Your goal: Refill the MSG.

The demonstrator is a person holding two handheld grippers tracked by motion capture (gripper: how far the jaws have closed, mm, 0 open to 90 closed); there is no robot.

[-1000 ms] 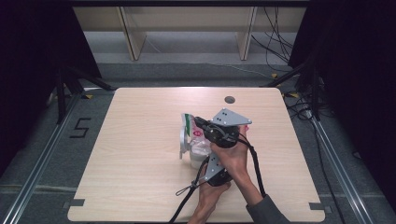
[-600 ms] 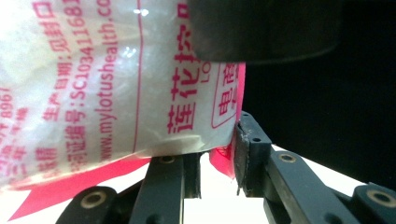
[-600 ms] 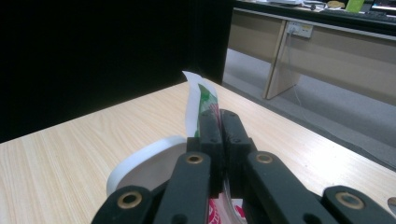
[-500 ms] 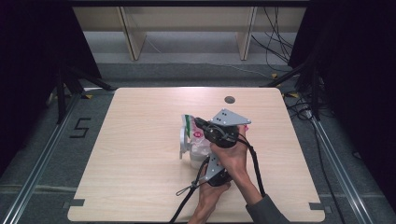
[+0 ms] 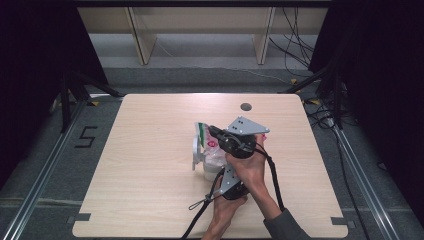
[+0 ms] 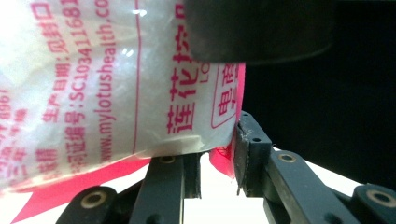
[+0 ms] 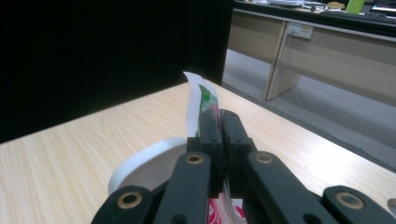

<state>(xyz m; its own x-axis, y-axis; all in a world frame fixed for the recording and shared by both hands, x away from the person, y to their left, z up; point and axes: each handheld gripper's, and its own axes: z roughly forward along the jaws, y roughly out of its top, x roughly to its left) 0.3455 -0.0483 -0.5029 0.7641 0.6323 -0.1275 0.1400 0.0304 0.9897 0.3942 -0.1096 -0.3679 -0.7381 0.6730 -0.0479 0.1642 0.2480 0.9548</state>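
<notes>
A clear bag of white grains (image 5: 206, 143) with red print and a green-and-white top is held up at the table's (image 5: 150, 200) middle, over a white round container (image 5: 196, 153). My right gripper (image 5: 213, 131), with the grey plate on top, is shut on the bag's top edge (image 7: 201, 95); its jaws (image 7: 219, 119) meet with the film between them. My left gripper (image 5: 220, 171) comes up from below, and its pads (image 6: 243, 158) pinch the bag's pink bottom corner (image 6: 116, 84). The container's white rim (image 7: 140, 161) curves below the right jaws.
A small dark round hole (image 5: 245, 106) sits near the table's far edge. Cables trail from both grippers toward the near edge (image 5: 200, 207). Beyond the table are wooden shelf legs (image 5: 141, 37) and floor cables (image 5: 300, 40). Black curtains flank both sides.
</notes>
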